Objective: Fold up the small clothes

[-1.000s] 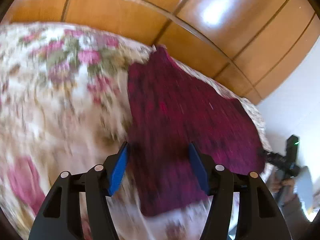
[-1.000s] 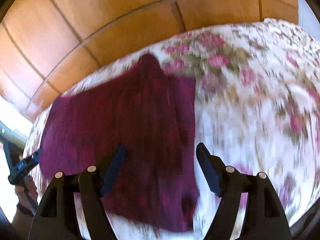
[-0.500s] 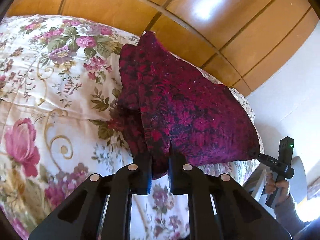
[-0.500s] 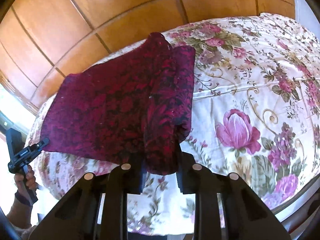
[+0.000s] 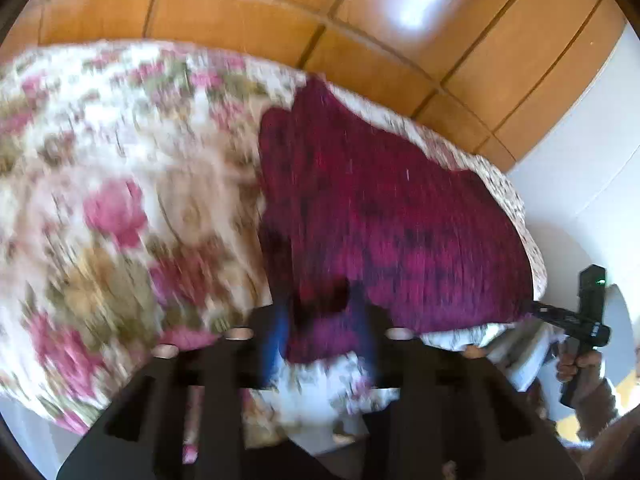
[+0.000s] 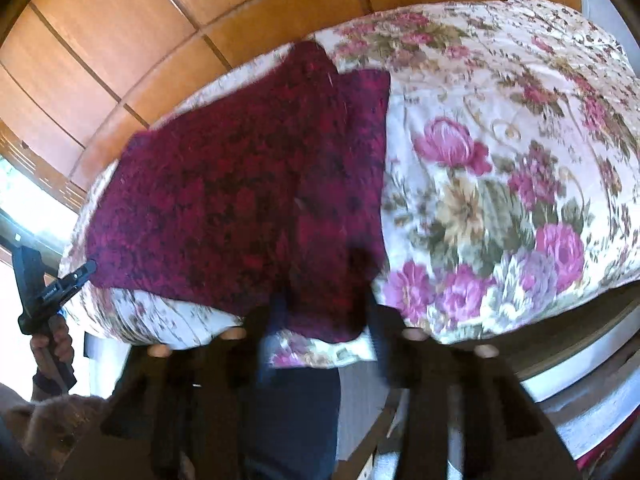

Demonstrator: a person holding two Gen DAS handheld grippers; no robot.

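Crimson patterned garment (image 6: 248, 200) lay spread flat on the floral bedspread (image 6: 500, 184), its near hem at the bed's front edge and its far end toward the wooden wall panels (image 6: 132, 20). Left gripper (image 5: 324, 344) hung over the hem's left corner, jaws opening, the cloth's edge seen between the blurred fingers but not pinched. Right gripper (image 6: 320, 344) stood likewise at the right corner, jaws opening, pads off the fabric. A hand (image 5: 578, 364) gripped its handle.

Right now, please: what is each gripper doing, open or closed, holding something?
Left gripper: opening, pads apart, maroon garment edge between them, not gripped.
Right gripper: opening, garment edge between pads, not gripped.
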